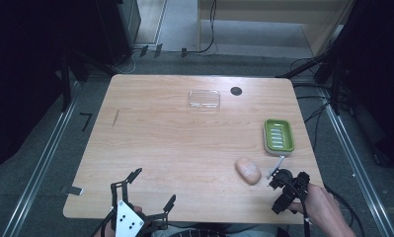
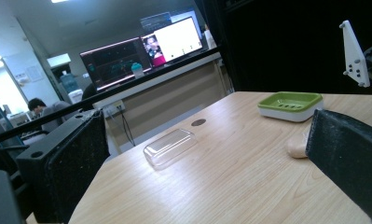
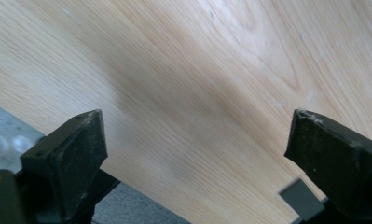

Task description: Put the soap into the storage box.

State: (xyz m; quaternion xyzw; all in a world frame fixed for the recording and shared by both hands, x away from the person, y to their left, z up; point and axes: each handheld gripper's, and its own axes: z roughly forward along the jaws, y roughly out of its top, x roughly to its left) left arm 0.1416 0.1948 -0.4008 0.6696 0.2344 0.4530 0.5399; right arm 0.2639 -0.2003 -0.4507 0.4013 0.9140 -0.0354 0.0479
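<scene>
A peach-coloured soap bar lies on the wooden table toward the front right. Behind it stands a green soap dish, and a clear plastic lid rests near the far edge. My right gripper is just right of the soap near the table's front right corner, open, with only bare wood between its jaws. My left gripper hovers at the front edge, open and empty. The left gripper view looks across at the lid, the dish and the soap, half hidden by one jaw.
A dark round hole sits in the table beside the lid. Grey floor with metal rails surrounds the table. Cables lie at the back right. Monitors and a seated person show far off in the left gripper view.
</scene>
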